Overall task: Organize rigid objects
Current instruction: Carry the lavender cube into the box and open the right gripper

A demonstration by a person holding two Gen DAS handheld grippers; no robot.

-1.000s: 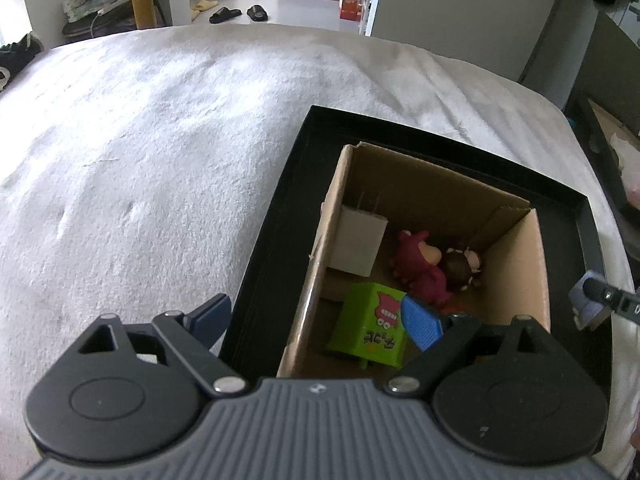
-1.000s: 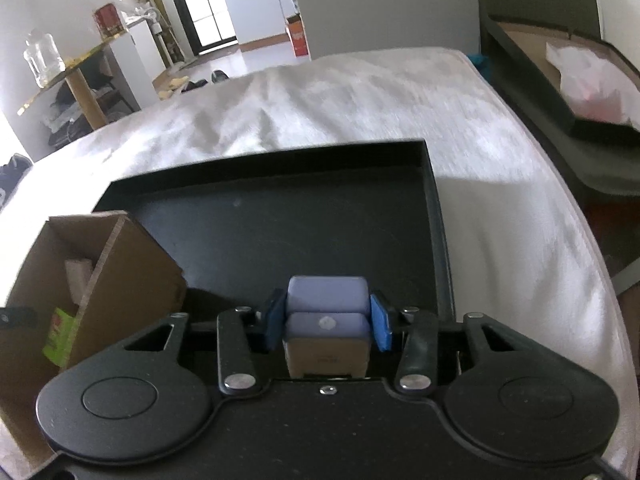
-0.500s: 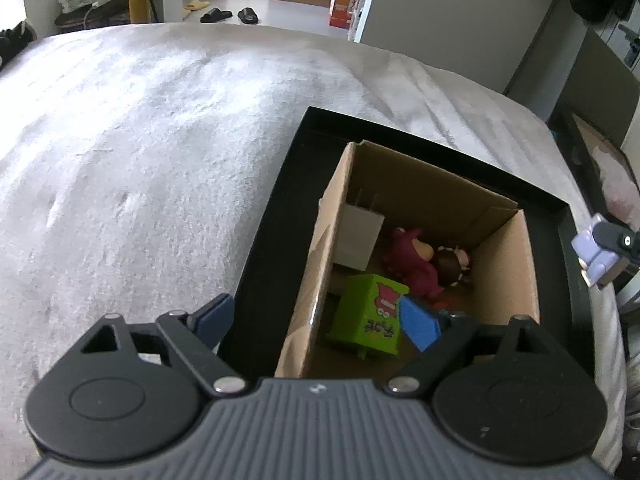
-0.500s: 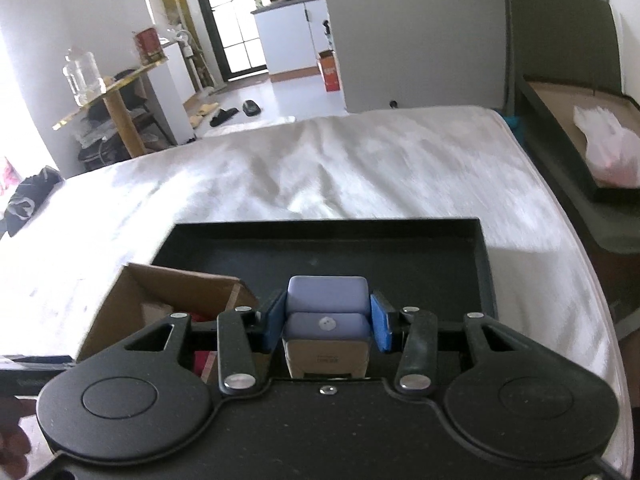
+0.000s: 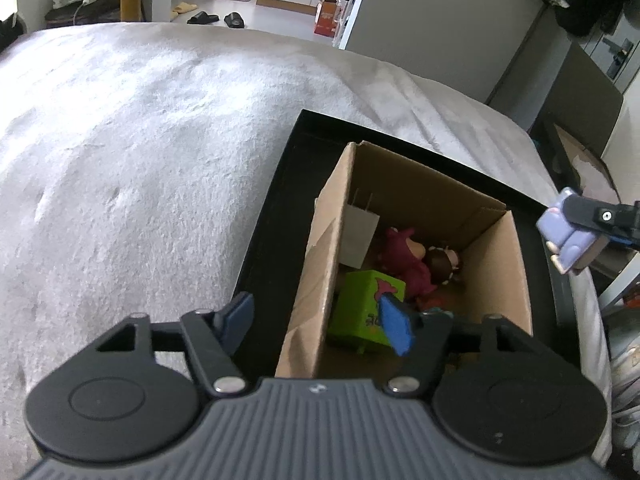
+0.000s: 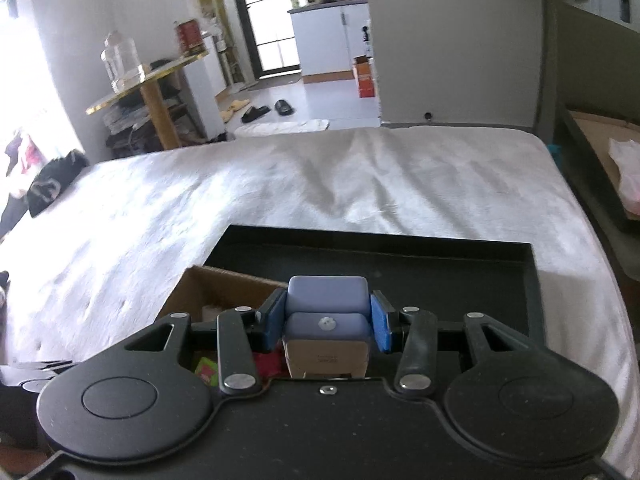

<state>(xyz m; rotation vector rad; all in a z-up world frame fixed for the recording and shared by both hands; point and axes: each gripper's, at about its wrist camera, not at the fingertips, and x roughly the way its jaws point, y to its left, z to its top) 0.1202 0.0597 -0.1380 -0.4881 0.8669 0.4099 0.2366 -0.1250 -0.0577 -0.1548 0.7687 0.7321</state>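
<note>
A cardboard box (image 5: 328, 248) stands in a black tray (image 5: 272, 220) on a white bed. Inside lie a white charger (image 5: 358, 236), a dark red plush toy (image 5: 404, 258), a brown figure (image 5: 442, 264) and a green cube (image 5: 368, 308). My left gripper (image 5: 316, 320) is open and straddles the box's near left wall. My right gripper (image 6: 327, 322) is shut on a lilac toy sofa (image 6: 327, 300) and holds it above the box's (image 6: 216, 288) right side; the sofa also shows in the left wrist view (image 5: 564, 236).
The white bed cover (image 5: 140, 160) spreads left and beyond the tray (image 6: 440, 256). A dark bed frame edge (image 6: 580, 160) with a cardboard sheet runs along the right. A side table (image 6: 148, 80) and slippers (image 6: 256, 112) are on the floor beyond.
My right gripper has lifted the lilac sofa and carried it left, from over the bare tray floor to over the box's right side. The left gripper has stayed open at the box.
</note>
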